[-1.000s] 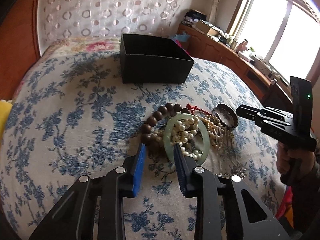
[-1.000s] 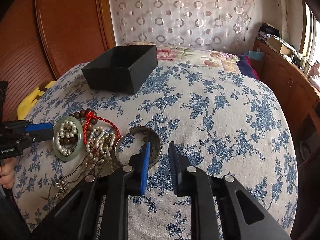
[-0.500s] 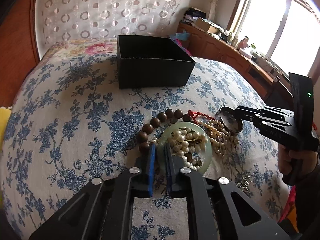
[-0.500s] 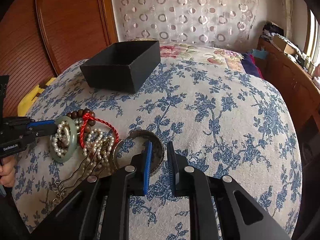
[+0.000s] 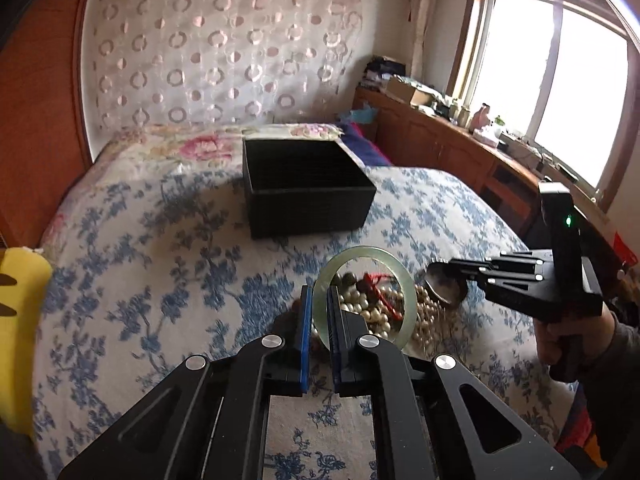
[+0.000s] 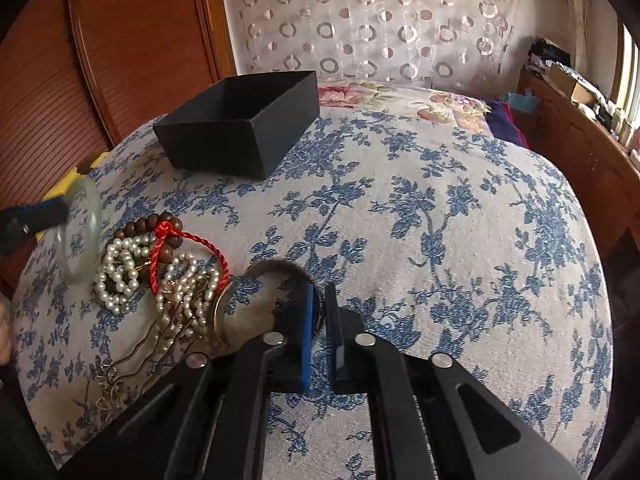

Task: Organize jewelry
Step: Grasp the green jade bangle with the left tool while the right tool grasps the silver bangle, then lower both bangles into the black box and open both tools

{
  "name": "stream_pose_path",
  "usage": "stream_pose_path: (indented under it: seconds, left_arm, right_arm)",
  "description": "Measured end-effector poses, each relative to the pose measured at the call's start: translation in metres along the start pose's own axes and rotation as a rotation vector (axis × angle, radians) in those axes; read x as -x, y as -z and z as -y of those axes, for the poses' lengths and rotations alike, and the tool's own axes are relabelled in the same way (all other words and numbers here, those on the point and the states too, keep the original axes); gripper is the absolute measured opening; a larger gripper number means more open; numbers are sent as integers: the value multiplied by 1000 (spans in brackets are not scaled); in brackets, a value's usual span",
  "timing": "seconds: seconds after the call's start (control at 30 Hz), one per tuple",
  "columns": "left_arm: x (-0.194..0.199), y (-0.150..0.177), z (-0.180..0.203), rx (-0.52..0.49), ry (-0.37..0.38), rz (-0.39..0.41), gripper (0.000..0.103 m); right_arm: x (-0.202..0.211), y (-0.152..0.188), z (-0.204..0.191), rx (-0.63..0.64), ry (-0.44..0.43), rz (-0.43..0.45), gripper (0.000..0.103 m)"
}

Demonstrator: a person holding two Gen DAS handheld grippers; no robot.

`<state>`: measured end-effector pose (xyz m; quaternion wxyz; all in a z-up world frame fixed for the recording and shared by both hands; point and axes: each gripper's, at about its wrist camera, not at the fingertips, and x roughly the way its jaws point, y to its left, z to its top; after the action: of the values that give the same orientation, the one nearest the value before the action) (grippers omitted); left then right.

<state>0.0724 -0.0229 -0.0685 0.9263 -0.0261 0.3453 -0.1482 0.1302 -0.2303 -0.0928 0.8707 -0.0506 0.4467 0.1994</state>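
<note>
No writing is legible. The left gripper (image 5: 318,300) is clamped on the jade bangle's (image 5: 400,276) rim and has lifted it off the pearl strands (image 6: 120,268), where it lay earlier. Behind stands the black box (image 6: 240,136). The right gripper (image 6: 318,300) now pinches the metal bangle (image 6: 272,270) on the bedspread (image 6: 440,240).

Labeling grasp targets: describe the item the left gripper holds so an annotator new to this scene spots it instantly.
Start at the black box on the blue floral bedspread; nearer the camera lies a pile of pearls and brown wooden beads. Above that pile, the left gripper has its jaws shut on the rim of a jade bangle. It is the only pale green, smooth, translucent ring, and it is lifted edge-up.
</note>
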Motion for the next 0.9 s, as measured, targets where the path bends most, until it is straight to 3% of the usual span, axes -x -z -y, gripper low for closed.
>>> stream_pose_path:
  seconds: [0.47, 0.9]
  left_arm:
    - [0, -32, -15, -36, -31, 58, 7]
    - [-15, -75, -39, -26, -79, 84, 7]
  right_arm:
    - [33, -40, 4, 46, -5, 151, 5]
    - [1, -120, -24, 142, -51, 215, 5]
